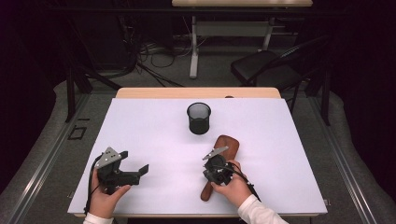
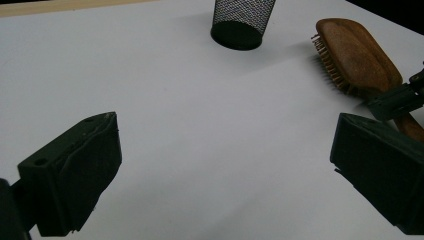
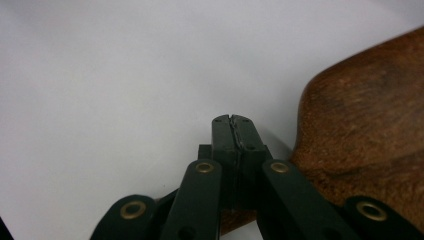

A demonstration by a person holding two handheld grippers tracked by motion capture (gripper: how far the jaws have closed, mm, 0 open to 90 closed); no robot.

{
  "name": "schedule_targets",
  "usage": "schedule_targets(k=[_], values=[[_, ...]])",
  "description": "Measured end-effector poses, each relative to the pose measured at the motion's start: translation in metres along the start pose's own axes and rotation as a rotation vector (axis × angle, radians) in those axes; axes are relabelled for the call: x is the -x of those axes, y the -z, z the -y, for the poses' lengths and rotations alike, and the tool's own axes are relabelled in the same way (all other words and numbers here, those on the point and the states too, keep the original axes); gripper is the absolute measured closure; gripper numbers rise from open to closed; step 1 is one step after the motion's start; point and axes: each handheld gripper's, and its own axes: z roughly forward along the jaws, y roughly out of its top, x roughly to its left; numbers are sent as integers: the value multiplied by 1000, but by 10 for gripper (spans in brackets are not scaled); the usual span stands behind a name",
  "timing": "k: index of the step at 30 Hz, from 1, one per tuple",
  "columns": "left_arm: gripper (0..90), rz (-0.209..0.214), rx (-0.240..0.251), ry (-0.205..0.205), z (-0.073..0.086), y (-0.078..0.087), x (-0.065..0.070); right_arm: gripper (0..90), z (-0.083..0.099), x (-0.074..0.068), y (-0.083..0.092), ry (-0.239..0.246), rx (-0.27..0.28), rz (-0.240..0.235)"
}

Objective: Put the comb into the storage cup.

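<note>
the wooden hairbrush (image 1: 226, 148) lies on the white table (image 1: 154, 135) at about 4 o'clock from the black mesh cup (image 1: 199, 118), bristles down, its head toward the cup and its handle running back toward the person. the right gripper (image 1: 215, 152) sits over the brush's middle, so the neck and part of the handle are hidden beneath it and the right hand (image 1: 235, 187). in the right gripper view its jaws are clenched flat together with nothing between them, tips just beside the brush's edge; whether they touch the wood is hard to tell. the left gripper (image 1: 135, 164) rests at about 8 o'clock from the cup, well apart from the brush, jaws spread wide and empty. in the left gripper view the cup's rim is cut off.
</note>
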Motion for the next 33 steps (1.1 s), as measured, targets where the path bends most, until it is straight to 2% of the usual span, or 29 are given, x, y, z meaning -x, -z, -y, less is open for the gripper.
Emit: schedule_targets(k=[7,18,26,33], values=[[4,2,-1,-1,0,0,1,893,18,6,11,-34,20,2],[4,4,2,-3,0,0,1,889,39,16,24,-52,35,29],[4,4,3,-5,0,0,1,880,48,26,34,-86,62,42],[4,3,4,-4,0,0,1,880,51,34,37,-93,63,43]])
